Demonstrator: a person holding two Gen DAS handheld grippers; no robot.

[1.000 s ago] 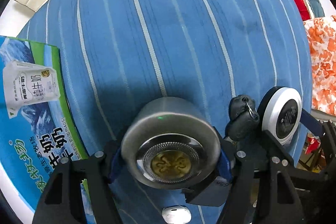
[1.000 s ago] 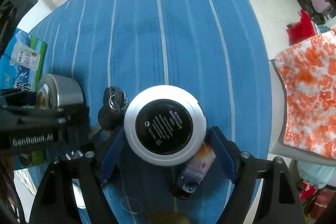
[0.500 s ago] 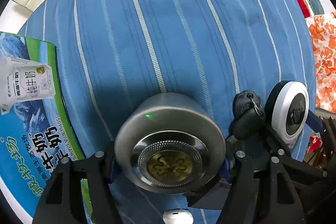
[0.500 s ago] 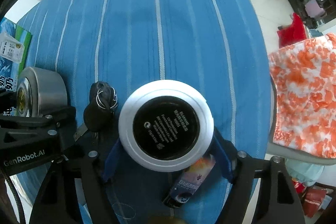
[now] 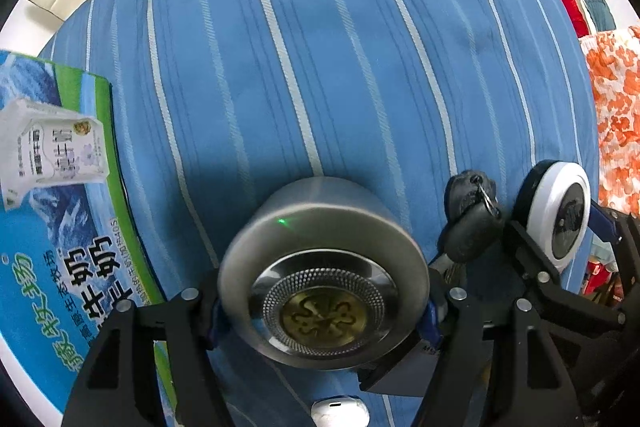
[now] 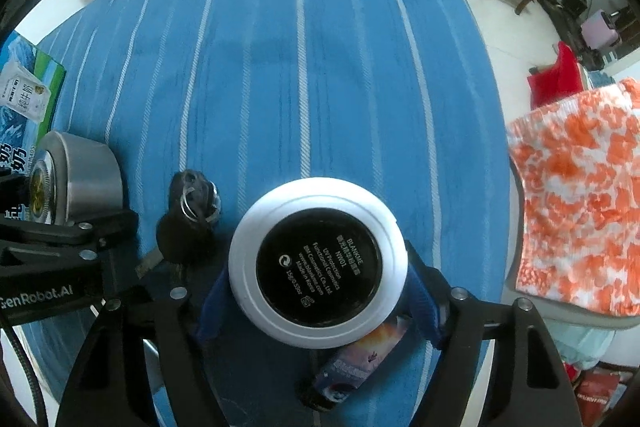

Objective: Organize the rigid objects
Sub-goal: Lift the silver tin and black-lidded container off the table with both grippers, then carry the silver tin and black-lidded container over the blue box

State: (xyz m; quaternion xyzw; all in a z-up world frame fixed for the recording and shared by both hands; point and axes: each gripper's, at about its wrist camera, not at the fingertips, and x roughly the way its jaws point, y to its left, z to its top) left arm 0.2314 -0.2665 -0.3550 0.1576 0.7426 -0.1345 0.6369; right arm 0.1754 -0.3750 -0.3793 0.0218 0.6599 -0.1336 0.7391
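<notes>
Gripping a round steel tin (image 5: 324, 267), the left hand-held gripper (image 5: 322, 311) points straight down at the blue striped cloth (image 5: 320, 47) that covers the surface below. Its jaws stand fairly wide and press on both sides of the tin, whose embossed gold-centred lid faces the camera. In the right wrist view the same tin (image 6: 80, 175) appears at the left edge, beside a black key fob with a ring (image 6: 188, 215).

The right hand-held gripper (image 6: 318, 275) clasps a round white compact (image 6: 318, 267) between its blue pads, at a similar width; the black printed underside of the compact faces the camera. Seen from the left wrist, this compact (image 5: 558, 211) stands on edge at the far right, just beyond the key fob (image 5: 468, 215).

Beneath the compact a small printed tube (image 6: 360, 363) lies on the cloth. A white earbud case (image 5: 340, 413) shows at the bottom edge of the left wrist view. A milk carton box (image 5: 52, 227) lies flat at the left. An orange-and-white patterned fabric (image 6: 580, 207) sits beyond the right edge of the cloth.
</notes>
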